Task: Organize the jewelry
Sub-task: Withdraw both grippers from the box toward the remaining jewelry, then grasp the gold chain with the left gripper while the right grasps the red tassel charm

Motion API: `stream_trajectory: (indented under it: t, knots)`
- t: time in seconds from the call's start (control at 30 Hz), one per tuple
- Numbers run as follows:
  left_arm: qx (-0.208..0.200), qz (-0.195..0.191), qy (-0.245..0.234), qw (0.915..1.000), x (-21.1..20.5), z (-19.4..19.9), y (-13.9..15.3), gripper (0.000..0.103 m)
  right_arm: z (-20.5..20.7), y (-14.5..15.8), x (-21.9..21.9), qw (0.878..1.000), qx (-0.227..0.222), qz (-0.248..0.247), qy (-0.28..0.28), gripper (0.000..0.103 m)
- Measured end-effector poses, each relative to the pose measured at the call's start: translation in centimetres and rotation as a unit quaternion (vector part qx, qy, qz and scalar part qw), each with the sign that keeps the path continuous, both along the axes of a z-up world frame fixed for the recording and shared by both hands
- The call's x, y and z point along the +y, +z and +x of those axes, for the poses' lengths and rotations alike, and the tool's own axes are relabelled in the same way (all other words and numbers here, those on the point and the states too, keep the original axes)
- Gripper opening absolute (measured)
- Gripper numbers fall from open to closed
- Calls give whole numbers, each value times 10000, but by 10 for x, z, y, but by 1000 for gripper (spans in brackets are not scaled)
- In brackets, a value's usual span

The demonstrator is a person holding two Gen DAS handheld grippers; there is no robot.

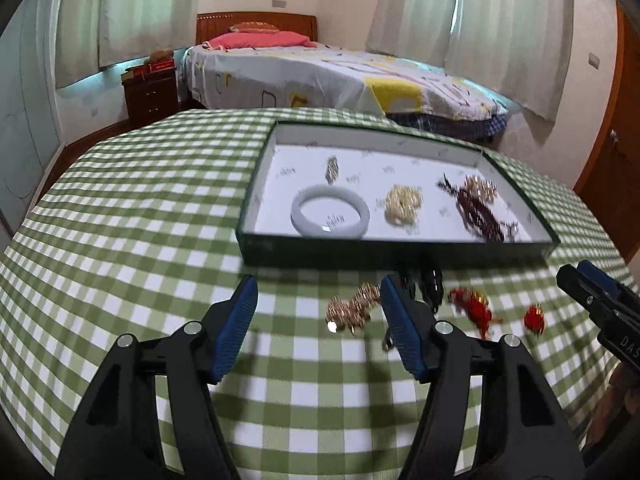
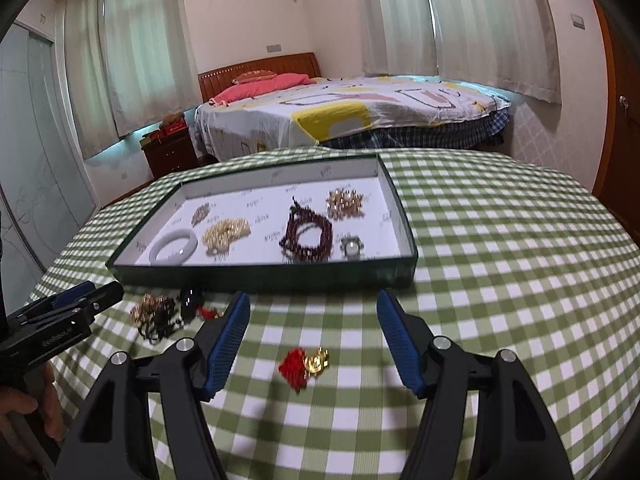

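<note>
Lying crosswise before open right tongs (image 2: 314,316): red-gold charm (image 2: 306,364).

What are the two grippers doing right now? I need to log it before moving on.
Left gripper: open, holding nothing; a gold piece lies between its fingers.
Right gripper: open, empty, above a red-and-gold ornament.

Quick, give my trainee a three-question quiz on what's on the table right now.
1. True or false: the white bangle lies inside the tray.
2. Which piece sits between the right tongs? A) red-and-gold charm B) dark bead strand C) bangle
3. Fill in: the left tongs are ____.

Key: 1 true; 2 A, the red-and-gold charm, not gripped; 3 open, with the gold cluster on the cloth between them.
</note>
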State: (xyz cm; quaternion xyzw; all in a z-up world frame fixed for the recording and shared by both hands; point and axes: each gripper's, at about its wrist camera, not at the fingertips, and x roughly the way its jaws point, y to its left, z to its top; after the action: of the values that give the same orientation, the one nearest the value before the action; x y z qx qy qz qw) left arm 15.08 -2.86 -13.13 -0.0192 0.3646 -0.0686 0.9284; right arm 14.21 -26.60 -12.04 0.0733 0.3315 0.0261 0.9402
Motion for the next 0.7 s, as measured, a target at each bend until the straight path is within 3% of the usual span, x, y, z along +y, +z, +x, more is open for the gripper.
stream_trajectory:
  t: [0.33,0.57,0.6,0.67,0.7]
  knots:
    - [225,118,-172,9995,-12,11,-12,56,-4,-9,1,10000,78,17,12,63]
    - [606,98,-265,9978,-13,25,-21,49,-4,-11,2,9999,113,12,33,63]
    - [605,94,-268,9978,-13,25,-21,47,-4,-12,3,9999,122,12,38,63]
    - [605,81,-271,9978,-13,25,-21,29,-4,-13,4,9999,133,7,53,63]
    - [607,75,-272,9978,-13,26,-21,25,-5,-13,5,9999,133,1,60,63]
